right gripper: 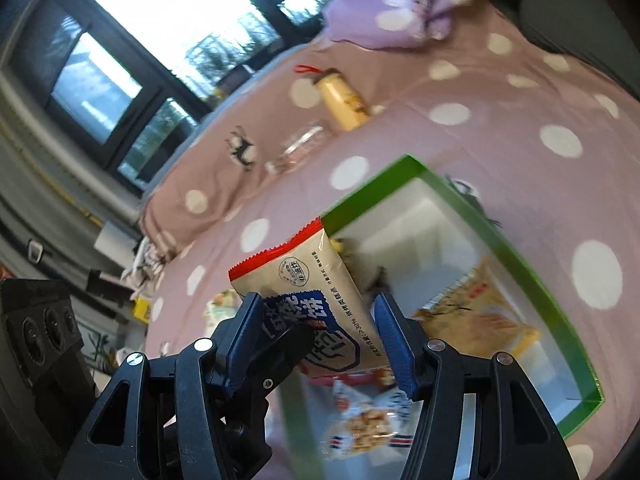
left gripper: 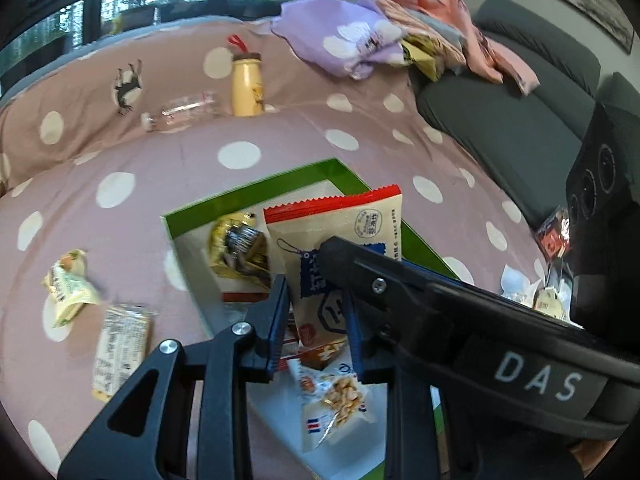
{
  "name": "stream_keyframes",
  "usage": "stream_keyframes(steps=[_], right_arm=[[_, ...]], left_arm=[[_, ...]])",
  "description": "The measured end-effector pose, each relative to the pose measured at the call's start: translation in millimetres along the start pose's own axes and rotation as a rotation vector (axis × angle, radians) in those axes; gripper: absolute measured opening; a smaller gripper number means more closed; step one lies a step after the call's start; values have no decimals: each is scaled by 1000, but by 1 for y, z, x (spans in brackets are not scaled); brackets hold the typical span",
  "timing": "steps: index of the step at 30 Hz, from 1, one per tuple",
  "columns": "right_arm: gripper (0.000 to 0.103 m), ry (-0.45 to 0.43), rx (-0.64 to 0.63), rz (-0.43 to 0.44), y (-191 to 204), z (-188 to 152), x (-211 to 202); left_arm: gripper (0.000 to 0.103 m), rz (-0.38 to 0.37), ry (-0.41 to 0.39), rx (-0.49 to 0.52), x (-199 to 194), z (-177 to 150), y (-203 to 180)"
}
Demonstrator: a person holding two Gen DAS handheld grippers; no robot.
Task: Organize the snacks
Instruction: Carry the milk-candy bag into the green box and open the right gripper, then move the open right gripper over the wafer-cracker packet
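Observation:
A cream snack packet (left gripper: 340,224) (right gripper: 308,276) with a red top edge hangs over the green-rimmed box (left gripper: 256,188) (right gripper: 520,264) on the dotted pink spread. My left gripper (left gripper: 316,324) is shut on the packet's lower part. My right gripper (right gripper: 324,336) has the same packet between its blue pads, which press on its side edges. In the left wrist view a right gripper finger (left gripper: 352,268) crosses the packet's face. In the box lie a yellow-black packet (left gripper: 240,248), a peanut packet (left gripper: 336,396) (right gripper: 372,428) and an orange cracker packet (right gripper: 480,320).
Two loose snacks (left gripper: 70,284) (left gripper: 120,344) lie on the spread left of the box. A yellow bottle (left gripper: 247,88) stands at the back beside a clear bottle (left gripper: 184,112) on its side. A clothes heap (left gripper: 380,40) tops a grey sofa (left gripper: 500,120); a black speaker (left gripper: 600,184) is at the right.

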State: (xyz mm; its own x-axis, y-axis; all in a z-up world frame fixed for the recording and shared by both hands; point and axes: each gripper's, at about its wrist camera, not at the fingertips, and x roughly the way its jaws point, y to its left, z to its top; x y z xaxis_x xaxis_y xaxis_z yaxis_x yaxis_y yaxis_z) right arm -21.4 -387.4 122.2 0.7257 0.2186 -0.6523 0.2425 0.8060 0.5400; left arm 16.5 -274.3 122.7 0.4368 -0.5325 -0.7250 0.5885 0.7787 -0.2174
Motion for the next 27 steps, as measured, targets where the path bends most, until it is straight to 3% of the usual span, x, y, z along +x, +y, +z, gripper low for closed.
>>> stream_keyframes(steps=[10, 13, 14, 18, 20, 23, 27], right_arm=[[61, 39, 28, -121, -17, -1, 15], [61, 62, 27, -151, -16, -3, 22], [61, 60, 21, -154, -14, -3, 22], [72, 25, 11, -107, -5, -4, 10], [74, 2, -3, -67, 5, -5, 2], [76, -2, -18, 27, 22, -9, -5], [76, 30, -32, 132, 52, -22, -2]], left_arm=[[26, -40, 92, -15, 33, -7, -1], [28, -41, 98, -21, 32, -12, 2], [33, -41, 94, -17, 29, -13, 2], [57, -26, 69, -20, 12, -11, 10], [59, -6, 41, -29, -2, -10, 19], [72, 41, 6, -46, -24, -10, 39], [74, 131, -41, -53, -52, -23, 72]])
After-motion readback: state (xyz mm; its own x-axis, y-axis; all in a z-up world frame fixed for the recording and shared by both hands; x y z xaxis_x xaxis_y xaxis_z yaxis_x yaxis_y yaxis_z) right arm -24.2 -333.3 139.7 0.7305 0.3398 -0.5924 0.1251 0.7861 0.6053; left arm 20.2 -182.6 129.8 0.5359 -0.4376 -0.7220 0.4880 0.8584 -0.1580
